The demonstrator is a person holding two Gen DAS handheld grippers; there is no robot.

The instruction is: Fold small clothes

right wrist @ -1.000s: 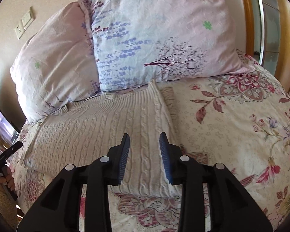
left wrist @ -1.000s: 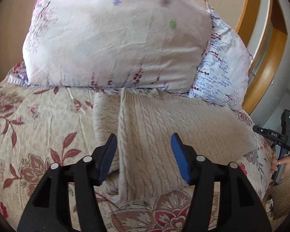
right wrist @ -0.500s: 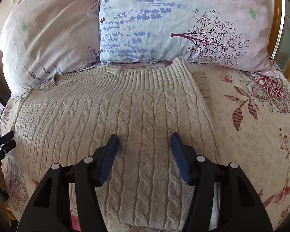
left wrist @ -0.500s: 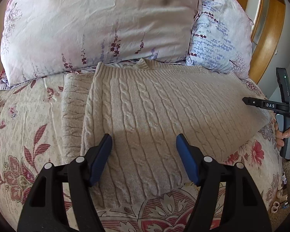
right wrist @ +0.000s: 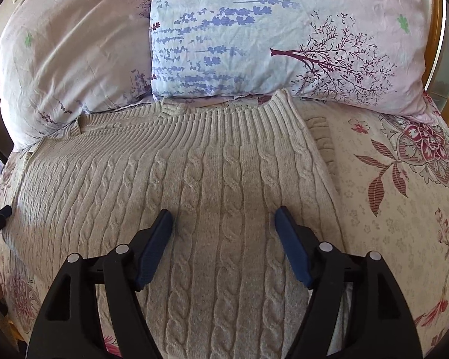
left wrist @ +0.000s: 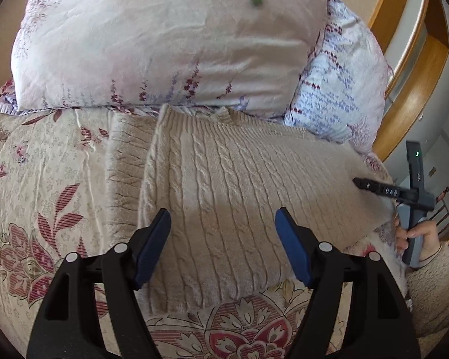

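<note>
A beige cable-knit sweater [left wrist: 224,185] lies flat on the floral bedspread, its collar toward the pillows; it also fills the right wrist view [right wrist: 194,179]. One sleeve is folded in along its side [left wrist: 122,167]. My left gripper [left wrist: 223,218] is open and empty, just above the sweater's left part near the hem. My right gripper [right wrist: 223,218] is open and empty above the sweater's right part. The right gripper also shows at the right edge of the left wrist view [left wrist: 404,193], over the sweater's far side.
Two pillows lean at the head of the bed, a pink one [left wrist: 164,39] and a pale blue one [right wrist: 269,36]. The floral bedspread [left wrist: 39,185] surrounds the sweater. A wooden frame [left wrist: 413,68] stands to the right of the bed.
Both grippers have moved in closer over the sweater and have opened wider. The sweater has not moved.
</note>
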